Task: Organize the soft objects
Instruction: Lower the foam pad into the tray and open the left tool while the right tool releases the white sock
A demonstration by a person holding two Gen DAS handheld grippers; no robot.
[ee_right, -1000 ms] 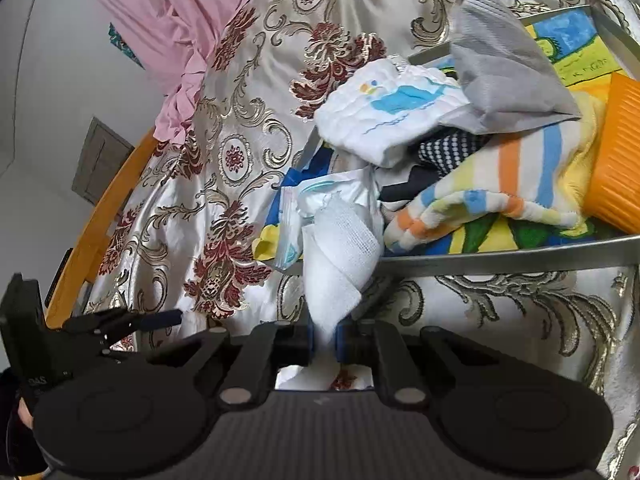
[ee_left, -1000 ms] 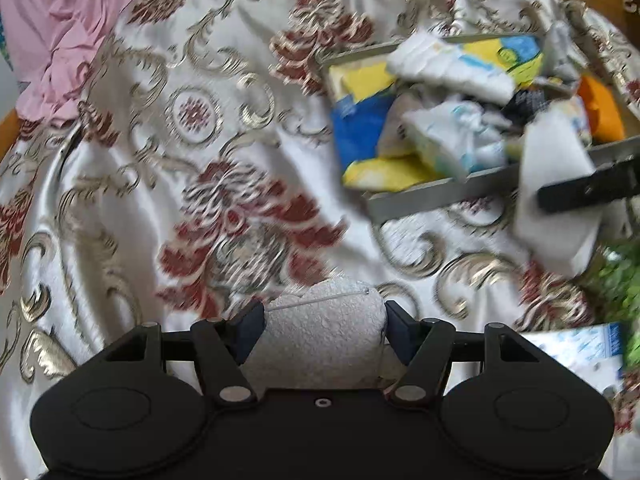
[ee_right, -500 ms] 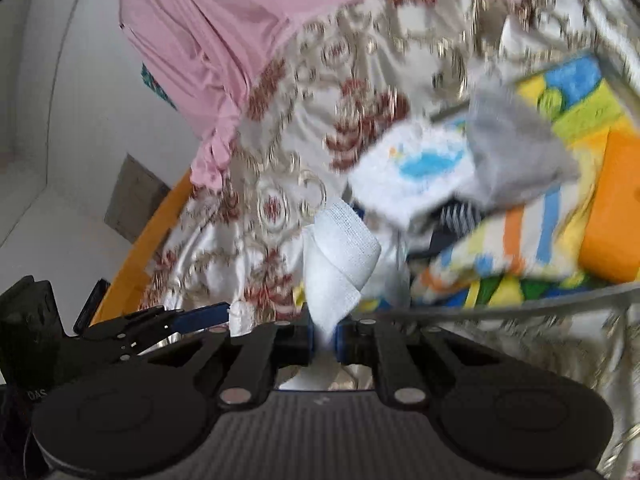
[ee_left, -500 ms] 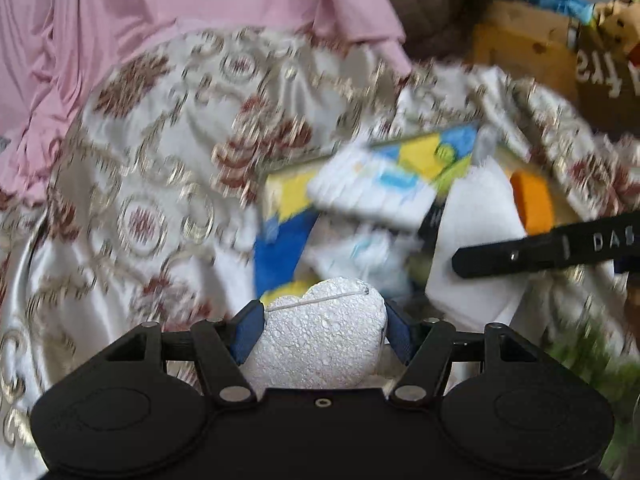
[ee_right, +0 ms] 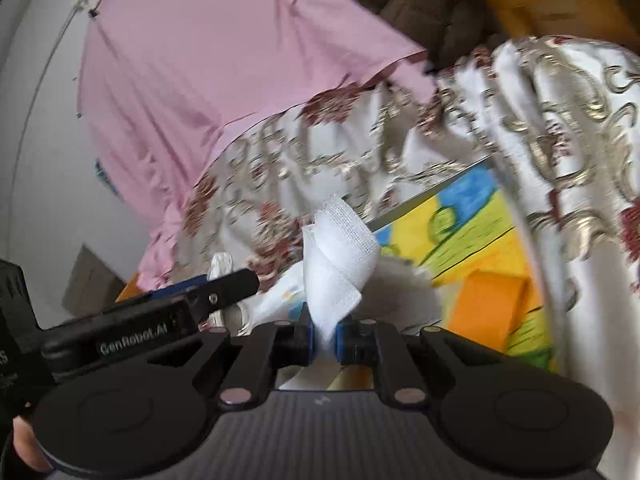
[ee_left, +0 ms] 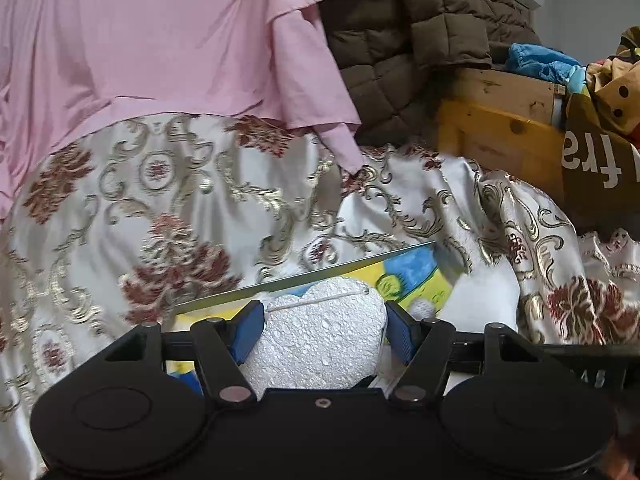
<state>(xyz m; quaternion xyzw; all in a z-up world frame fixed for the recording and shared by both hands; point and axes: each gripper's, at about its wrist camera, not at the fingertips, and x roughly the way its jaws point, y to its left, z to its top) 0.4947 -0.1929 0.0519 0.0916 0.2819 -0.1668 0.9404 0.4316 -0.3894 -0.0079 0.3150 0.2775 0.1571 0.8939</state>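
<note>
The left gripper (ee_left: 324,332) has its blue-padded jaws spread fairly wide and pressed against both sides of a white, bumpy-textured rolled cloth (ee_left: 320,344), holding it above the near part of a metal-rimmed tray with a bright blue, yellow and green picture lining (ee_left: 416,272). The right gripper (ee_right: 323,340) has its jaws nearly closed, pinching the lower end of a white gauze-weave cloth (ee_right: 340,256) that stands up twisted over the same tray. In the right wrist view the left gripper's black side carries white lettering reading "GenRobot.AI". The tray lies on a cream satin bedspread with gold scrolls and dark red flowers (ee_left: 172,208), and a pink sheet (ee_left: 152,40) is draped behind it. At the far right a brown bag (ee_left: 600,152) shows large white letters, roughly "frs", cut off at the edge.
</note>
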